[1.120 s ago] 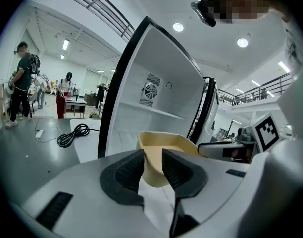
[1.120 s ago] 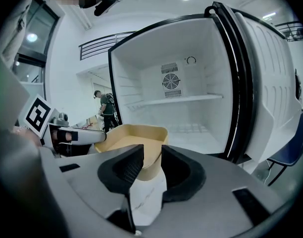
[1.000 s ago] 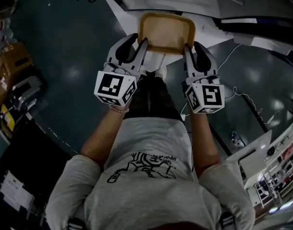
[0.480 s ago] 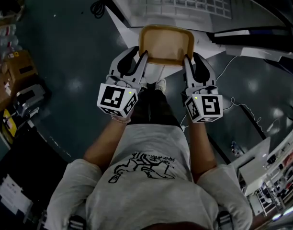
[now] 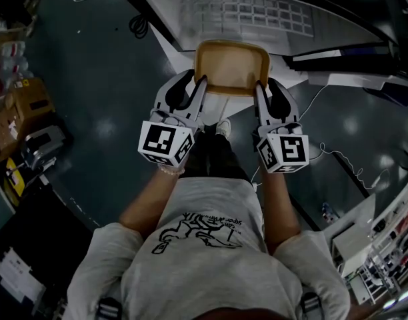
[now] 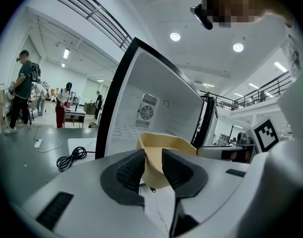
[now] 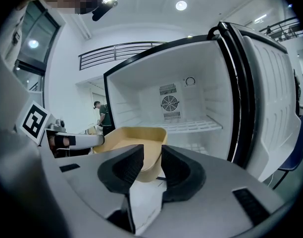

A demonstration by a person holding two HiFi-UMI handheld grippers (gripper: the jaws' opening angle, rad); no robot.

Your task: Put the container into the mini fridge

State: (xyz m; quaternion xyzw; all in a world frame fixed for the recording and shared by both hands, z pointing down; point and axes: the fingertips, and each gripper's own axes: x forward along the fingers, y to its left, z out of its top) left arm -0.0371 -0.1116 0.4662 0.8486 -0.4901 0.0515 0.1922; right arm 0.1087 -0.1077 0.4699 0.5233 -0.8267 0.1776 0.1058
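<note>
Right now the container (image 5: 231, 65) hangs in the air just before the open fridge (image 5: 257, 12), carried by both grippers. The left gripper (image 5: 202, 84) is clamped on its near left corner and the right gripper (image 5: 260, 87) on its near right corner, each with one jaw inside the wall and one outside. The container lies straight ahead of the fingers and roughly level, its far edge facing the fridge's mouth. Its wider side seems to run across between the two grippers, and neither hand is nearer. The shelf (image 7: 193, 125) lies beyond it, so the coming move is probably a straight push forward, kept level.
</note>
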